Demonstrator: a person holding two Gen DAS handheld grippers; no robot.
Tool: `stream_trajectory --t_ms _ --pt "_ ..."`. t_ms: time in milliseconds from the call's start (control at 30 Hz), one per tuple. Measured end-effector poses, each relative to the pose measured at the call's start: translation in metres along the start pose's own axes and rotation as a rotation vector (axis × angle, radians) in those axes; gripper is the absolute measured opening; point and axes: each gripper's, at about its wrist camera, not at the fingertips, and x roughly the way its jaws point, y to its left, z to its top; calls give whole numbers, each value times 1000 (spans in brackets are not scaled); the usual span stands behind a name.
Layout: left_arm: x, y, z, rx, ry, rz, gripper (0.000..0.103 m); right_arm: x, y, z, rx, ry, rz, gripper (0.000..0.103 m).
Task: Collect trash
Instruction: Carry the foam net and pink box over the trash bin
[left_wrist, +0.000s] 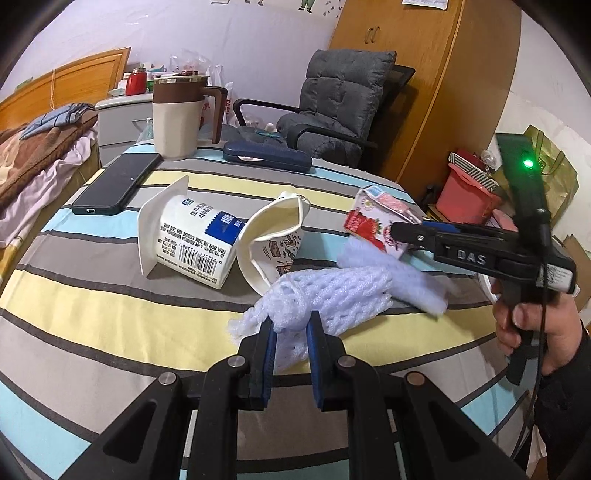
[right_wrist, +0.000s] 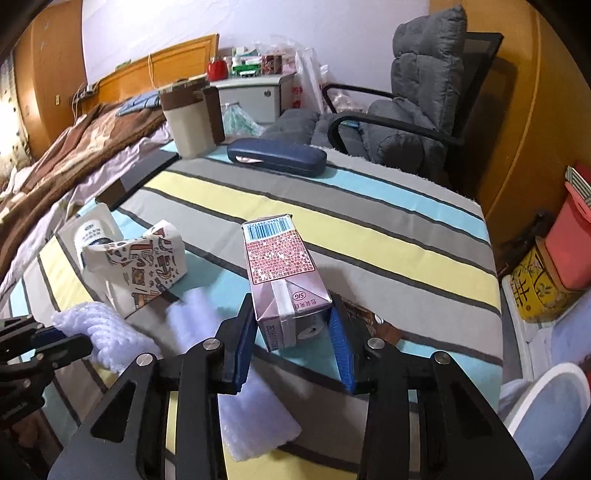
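On the striped tablecloth (left_wrist: 92, 302), my left gripper (left_wrist: 293, 325) is shut on a bunched white foam fruit net (left_wrist: 332, 291). A second foam sheet (left_wrist: 406, 273) lies just right of it. My right gripper (right_wrist: 291, 301) has both blue pads against the sides of a pink strawberry drink carton (right_wrist: 280, 266), which lies on its side. The left wrist view shows that gripper (left_wrist: 402, 236) reaching in from the right onto the carton (left_wrist: 365, 221), held by a person's hand (left_wrist: 532, 317). A white milk carton (left_wrist: 192, 236) and a crushed paper cup (left_wrist: 273, 236) lie on the cloth between the grippers and the phone.
A phone (left_wrist: 114, 184), a brown-and-cream lidded mug (left_wrist: 177, 114) and a dark blue glasses case (left_wrist: 266, 155) sit at the table's far side. A grey padded chair (left_wrist: 340, 103) stands behind, a bed to the left. A white bin rim (right_wrist: 546, 406) shows low right, beside red containers (left_wrist: 469, 199).
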Motion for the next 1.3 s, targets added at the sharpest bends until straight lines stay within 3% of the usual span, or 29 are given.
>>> stream_trajectory --t_ms 300,600,1300 --pt "-15 -16 -5 12 -14 13 16 -49 -9 -27 117 -77 18 40" --pt "-34 -48 -10 57 -26 -3 16 -75 -11 -59 196 -93 28 40" --pt "-12 -130 -4 183 28 -117 16 -110 -49 -101 353 -130 -85 40"
